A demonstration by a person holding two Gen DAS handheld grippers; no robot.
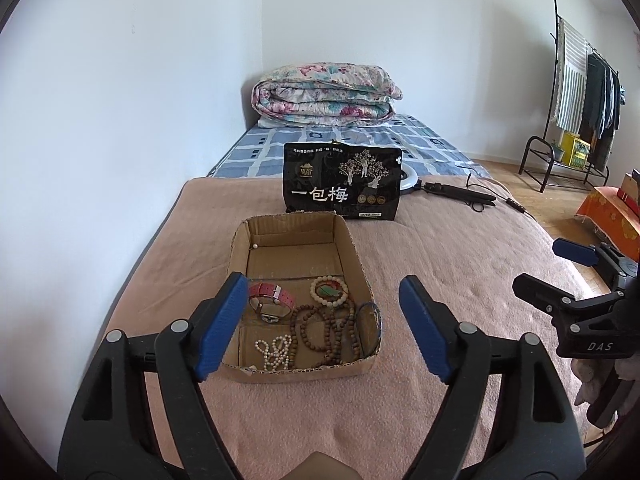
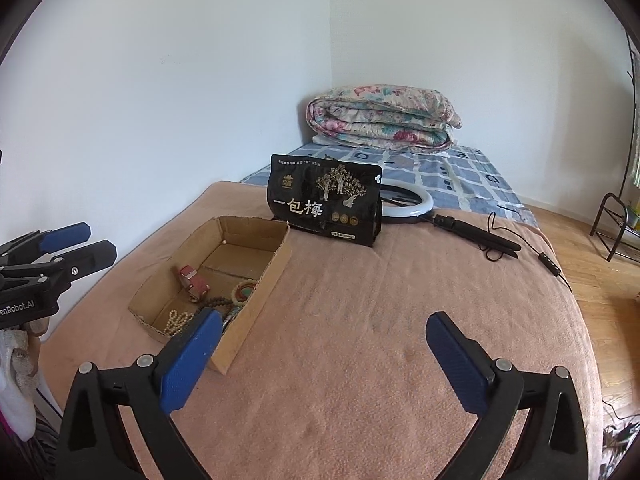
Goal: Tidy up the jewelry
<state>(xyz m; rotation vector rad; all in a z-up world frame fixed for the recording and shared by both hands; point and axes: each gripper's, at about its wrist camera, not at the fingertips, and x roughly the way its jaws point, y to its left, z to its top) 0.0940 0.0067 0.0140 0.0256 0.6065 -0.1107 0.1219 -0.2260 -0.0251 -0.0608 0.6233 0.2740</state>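
A shallow cardboard box (image 1: pixel 362 264) lies on the pink blanket; it also shows in the right wrist view (image 2: pixel 264 276). Inside it are a pink-strapped watch (image 1: pixel 272 300), a pale bead bracelet (image 1: pixel 330 291), brown wooden beads (image 1: pixel 328 332), a white pearl strand (image 1: pixel 274 352), a blue bangle (image 1: pixel 370 314) and one loose pearl (image 1: pixel 254 245). My left gripper (image 1: pixel 324 320) is open and empty, just in front of the box. My right gripper (image 2: pixel 324 354) is open and empty, over the blanket to the right of the box.
A black snack bag (image 1: pixel 342 180) stands behind the box. A ring light with a black handle (image 2: pixel 412 202) and cable lies behind it. A folded floral quilt (image 1: pixel 324 94) sits at the bed's far end. A clothes rack (image 1: pixel 580 92) stands on the wooden floor at the right.
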